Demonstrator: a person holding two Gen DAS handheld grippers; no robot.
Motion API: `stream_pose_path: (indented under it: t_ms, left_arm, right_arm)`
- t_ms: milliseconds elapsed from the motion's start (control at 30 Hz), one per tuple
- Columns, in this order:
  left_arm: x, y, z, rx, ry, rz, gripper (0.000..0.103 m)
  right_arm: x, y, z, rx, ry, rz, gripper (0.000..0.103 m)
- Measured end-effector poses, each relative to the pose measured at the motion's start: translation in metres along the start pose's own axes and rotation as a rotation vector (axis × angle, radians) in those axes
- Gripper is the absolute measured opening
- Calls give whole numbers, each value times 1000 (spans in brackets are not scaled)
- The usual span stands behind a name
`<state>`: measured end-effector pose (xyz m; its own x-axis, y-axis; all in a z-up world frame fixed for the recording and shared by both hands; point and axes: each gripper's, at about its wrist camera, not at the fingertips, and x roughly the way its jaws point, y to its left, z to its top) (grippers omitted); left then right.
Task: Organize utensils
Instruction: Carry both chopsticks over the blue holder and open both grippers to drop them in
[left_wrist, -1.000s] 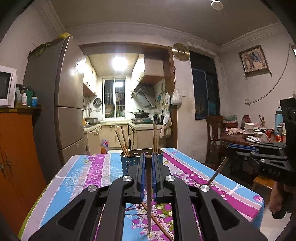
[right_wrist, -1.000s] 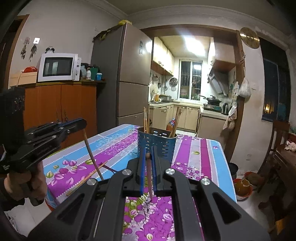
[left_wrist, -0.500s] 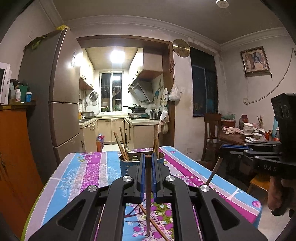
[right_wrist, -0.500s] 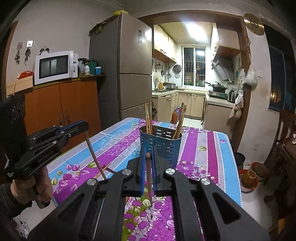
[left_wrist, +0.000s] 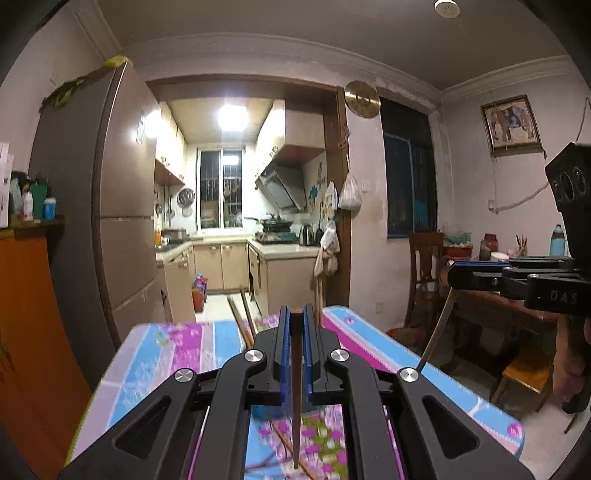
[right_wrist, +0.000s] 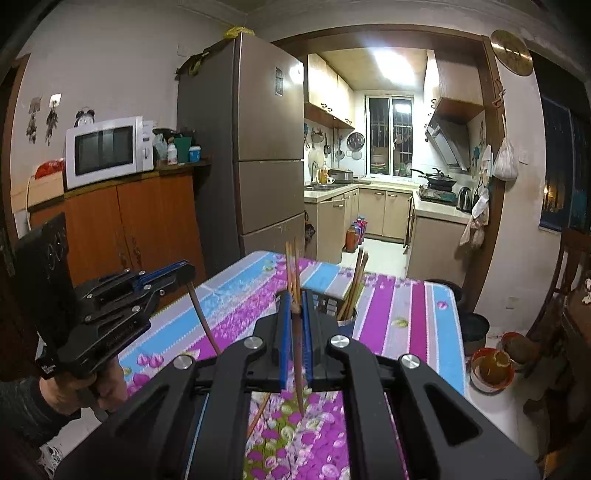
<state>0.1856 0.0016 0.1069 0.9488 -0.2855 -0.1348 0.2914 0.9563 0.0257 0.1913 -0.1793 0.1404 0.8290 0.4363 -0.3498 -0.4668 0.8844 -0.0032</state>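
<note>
My left gripper (left_wrist: 295, 325) and right gripper (right_wrist: 294, 314) each have jaws clenched on one chopstick (left_wrist: 295, 398), lifted above the counter (right_wrist: 391, 314). It is light, stiff, smooth; I grip near its thick end.

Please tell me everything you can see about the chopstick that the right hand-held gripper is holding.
The chopstick is a thin, dark brown stick, wood by its look, tapering to a point at its lower end. It hangs almost upright, the tip down, above the flowered tablecloth without touching it. The right hand-held gripper is shut on its upper end, between the blue pads. Behind it stands the chopstick holder.
</note>
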Motion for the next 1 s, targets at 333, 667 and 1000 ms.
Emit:
stream_pose_path:
  t_ms: [333, 667, 1000]
  left_arm:
    - [40, 14, 97, -22, -83, 20, 8]
    - [107, 26, 129, -16, -74, 27, 8]
    - [162, 36, 97, -16, 20, 25, 8]
  right_arm:
    - [23, -20, 96, -15, -25, -36, 5]
    - [86, -55, 121, 19, 4, -56, 5]
    - [138, -70, 100, 50, 84, -43, 5]
